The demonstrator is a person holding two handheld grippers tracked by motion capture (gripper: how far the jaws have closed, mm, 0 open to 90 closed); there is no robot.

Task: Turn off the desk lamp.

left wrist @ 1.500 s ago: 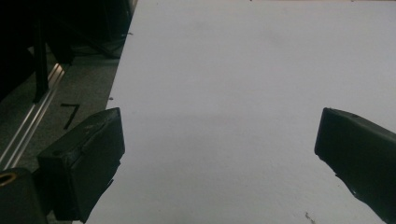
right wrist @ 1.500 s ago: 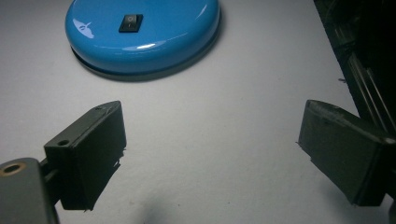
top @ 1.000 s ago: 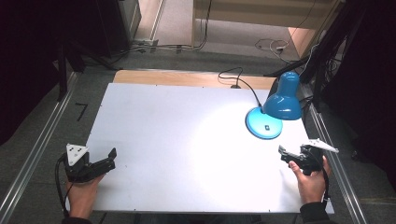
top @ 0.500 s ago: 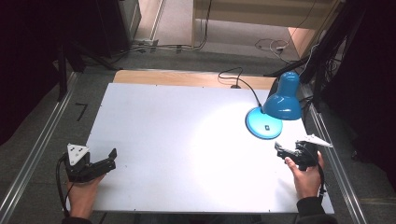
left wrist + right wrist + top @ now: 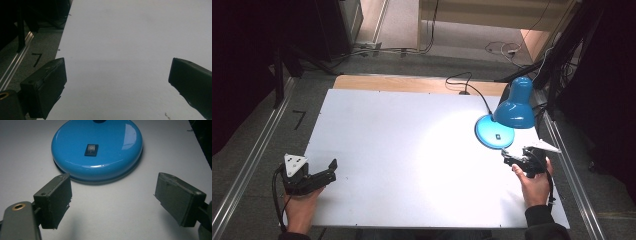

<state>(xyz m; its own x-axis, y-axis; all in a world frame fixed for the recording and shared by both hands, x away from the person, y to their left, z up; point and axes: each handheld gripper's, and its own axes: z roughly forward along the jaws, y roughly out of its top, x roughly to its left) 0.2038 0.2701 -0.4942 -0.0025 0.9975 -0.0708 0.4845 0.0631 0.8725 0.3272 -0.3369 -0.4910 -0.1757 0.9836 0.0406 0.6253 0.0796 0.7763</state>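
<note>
Right gripper view: right gripper (image 5: pixel 112 200) has its jaws spread wide, nothing between them, aimed at the lamp base (image 5: pixel 97 150) just beyond. The black switch (image 5: pixel 91 149) sits on top of the base, a bit left of the gap. In the high view the blue lamp (image 5: pixel 507 112) stands at the far right of the table (image 5: pixel 402 150), lit, shade over the base. Left gripper (image 5: pixel 319 175) rests near the left edge, well apart from the lamp, jaws spread, bare table ahead.

Risk: going in off-centre, a jaw could hit the rim and shove the base, or snag the cord (image 5: pixel 472 90). Switch position probably "on", too small to read. The high view misses switch detail; the right gripper view misses the shade.
</note>
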